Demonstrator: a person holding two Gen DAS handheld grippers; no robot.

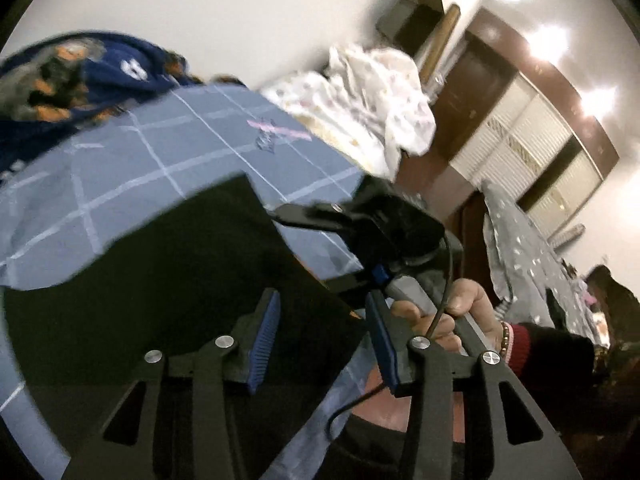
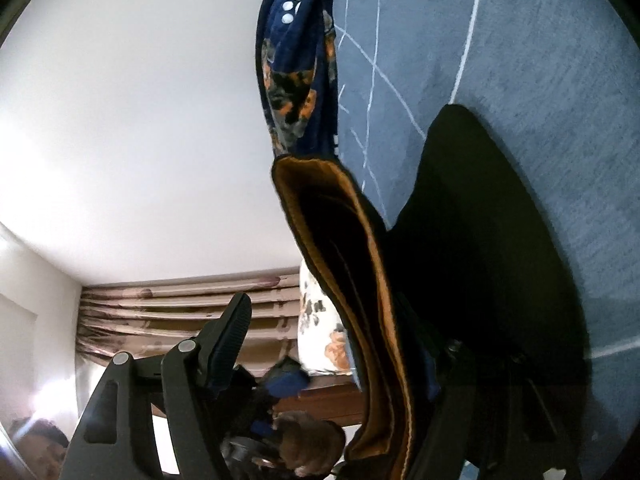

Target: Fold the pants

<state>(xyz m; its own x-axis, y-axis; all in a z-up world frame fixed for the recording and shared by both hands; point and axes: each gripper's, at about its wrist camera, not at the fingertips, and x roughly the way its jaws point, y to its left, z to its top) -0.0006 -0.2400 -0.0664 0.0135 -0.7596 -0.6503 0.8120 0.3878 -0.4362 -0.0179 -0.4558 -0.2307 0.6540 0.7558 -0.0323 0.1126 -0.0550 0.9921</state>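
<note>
Black pants (image 1: 160,272): spread on bed, blue-grey checked cover (image 1: 132,168); one portion lifted, brown-orange lining (image 2: 348,264) exposed in right wrist view. Fold judged under way, not complete; lifted portion not yet laid down, final flattening outstanding. Number of folds already made: cannot tell.

Left tongs (image 1: 320,344): apart, blue pads visible, nothing between them; poised above the dark cloth, contact not shown.

Right tongs (image 2: 336,368): one finger (image 2: 230,340) clear and free; the other hidden behind the raised cloth. Wide gap between fingers, so judged apart; lifted fabric draped at the hidden finger, no clamp evident. Same unit (image 1: 384,224) seen from left wrist view, carried by right hand (image 1: 444,316), hovering over bed edge.

Surface: soft bed, cover with thin white grid lines, no counter present.

Other items on bed: navy patterned blanket (image 1: 80,76) bunched at the far side; white printed bedding (image 1: 360,96) heaped beyond.

Room: plain white wall, brown pleated curtains (image 2: 180,308), dark-framed wardrobe with pale panels (image 1: 532,136), ceiling lights, grey spotted cloth (image 1: 516,256) hanging nearby.
</note>
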